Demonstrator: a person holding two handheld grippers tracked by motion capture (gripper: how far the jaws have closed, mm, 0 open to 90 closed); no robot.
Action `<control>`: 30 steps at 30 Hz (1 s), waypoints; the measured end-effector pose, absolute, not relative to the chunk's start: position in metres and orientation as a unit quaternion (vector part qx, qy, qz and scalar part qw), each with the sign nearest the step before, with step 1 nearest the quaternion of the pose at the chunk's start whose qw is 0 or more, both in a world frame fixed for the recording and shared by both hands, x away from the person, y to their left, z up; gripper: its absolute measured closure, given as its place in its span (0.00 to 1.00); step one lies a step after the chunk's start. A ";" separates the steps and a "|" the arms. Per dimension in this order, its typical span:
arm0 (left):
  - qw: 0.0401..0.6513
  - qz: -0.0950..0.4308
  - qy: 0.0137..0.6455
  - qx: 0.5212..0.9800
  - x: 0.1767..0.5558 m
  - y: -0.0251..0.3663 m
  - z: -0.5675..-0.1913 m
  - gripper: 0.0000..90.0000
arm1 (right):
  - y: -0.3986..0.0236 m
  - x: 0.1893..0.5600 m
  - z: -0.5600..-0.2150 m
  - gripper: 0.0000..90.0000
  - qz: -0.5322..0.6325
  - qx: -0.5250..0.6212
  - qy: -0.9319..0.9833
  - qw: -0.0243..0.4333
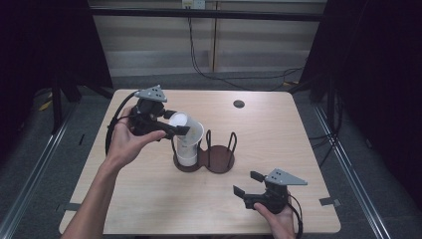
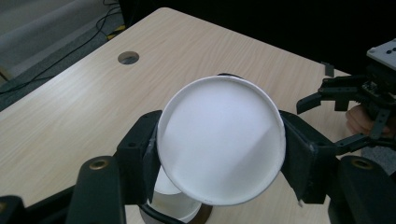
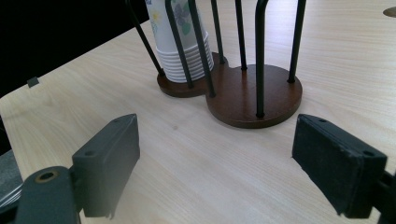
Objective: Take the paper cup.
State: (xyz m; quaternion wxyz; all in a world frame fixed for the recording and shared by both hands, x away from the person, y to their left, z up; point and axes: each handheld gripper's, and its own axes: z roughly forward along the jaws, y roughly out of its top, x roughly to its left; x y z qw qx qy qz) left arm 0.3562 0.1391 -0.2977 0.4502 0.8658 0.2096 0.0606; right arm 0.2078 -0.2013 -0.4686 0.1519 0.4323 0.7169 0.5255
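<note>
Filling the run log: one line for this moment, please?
left gripper: shut on paper cup, tilted above cup stack | right gripper: open, holding nothing, near table edge | holder: right side bare

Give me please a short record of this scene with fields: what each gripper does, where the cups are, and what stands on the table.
left gripper: shut on one white paper cup, held tilted above the stack
right gripper: open, holds nothing, low over the table near the front edge
stack of white paper cups with flower print: stands in one bay of the holder
dark brown wooden cup holder with black wire posts: second bay holds no cups
light wooden table: has a round cable hole near the far edge
</note>
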 end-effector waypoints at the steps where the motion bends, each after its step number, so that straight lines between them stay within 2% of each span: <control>1: 0.451 0.060 0.210 0.865 0.354 0.140 -0.299 0.41 | -0.201 0.208 -0.469 0.16 0.526 0.432 0.717 0.152; 12: 0.473 0.057 0.211 0.854 0.332 0.149 -0.315 0.41 | -0.200 0.208 -0.469 0.17 0.527 0.431 0.718 0.146; 27: 0.483 0.016 0.176 0.858 0.312 0.136 -0.345 0.41 | -0.188 0.206 -0.461 0.15 0.536 0.403 0.730 0.134; 30: 0.485 0.019 0.175 0.856 0.310 0.135 -0.348 0.41 | -0.186 0.208 -0.452 0.17 0.535 0.396 0.733 0.145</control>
